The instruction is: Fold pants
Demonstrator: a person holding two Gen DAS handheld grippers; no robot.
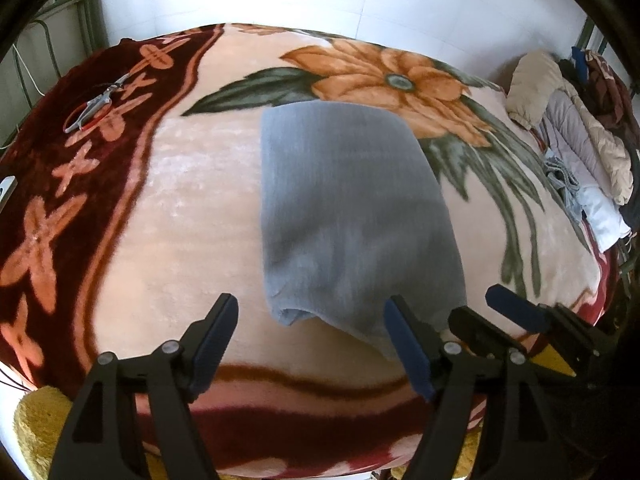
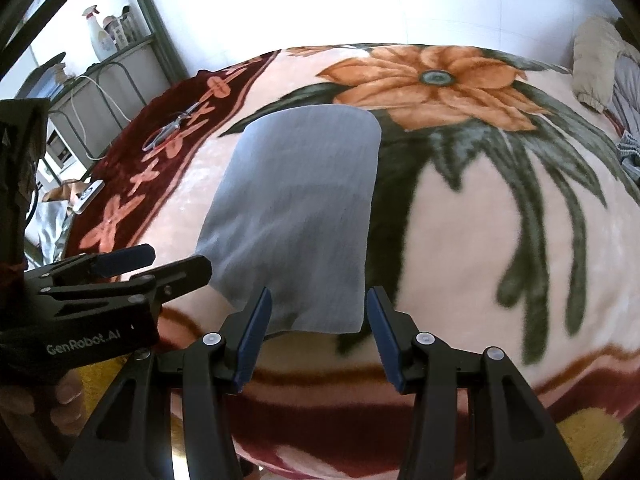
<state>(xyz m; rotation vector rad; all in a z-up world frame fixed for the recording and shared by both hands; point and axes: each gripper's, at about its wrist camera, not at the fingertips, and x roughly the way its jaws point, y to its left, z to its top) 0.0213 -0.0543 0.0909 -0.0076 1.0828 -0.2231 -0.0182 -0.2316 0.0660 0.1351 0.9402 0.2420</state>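
Folded grey-blue pants (image 1: 348,208) lie flat on a floral blanket (image 1: 192,208), long side running away from me; they also show in the right wrist view (image 2: 296,216). My left gripper (image 1: 310,322) is open and empty, its jaws straddling the near edge of the pants just above the blanket. My right gripper (image 2: 318,314) is open and empty at the same near edge, beside the left one. The right gripper shows at the right of the left wrist view (image 1: 476,304); the left gripper shows at the left of the right wrist view (image 2: 176,258).
Scissors (image 1: 94,106) lie on the blanket's dark red border at far left. A pile of clothes (image 1: 576,136) sits at the far right edge of the bed. A metal rack with bottles (image 2: 104,40) stands behind the bed at left.
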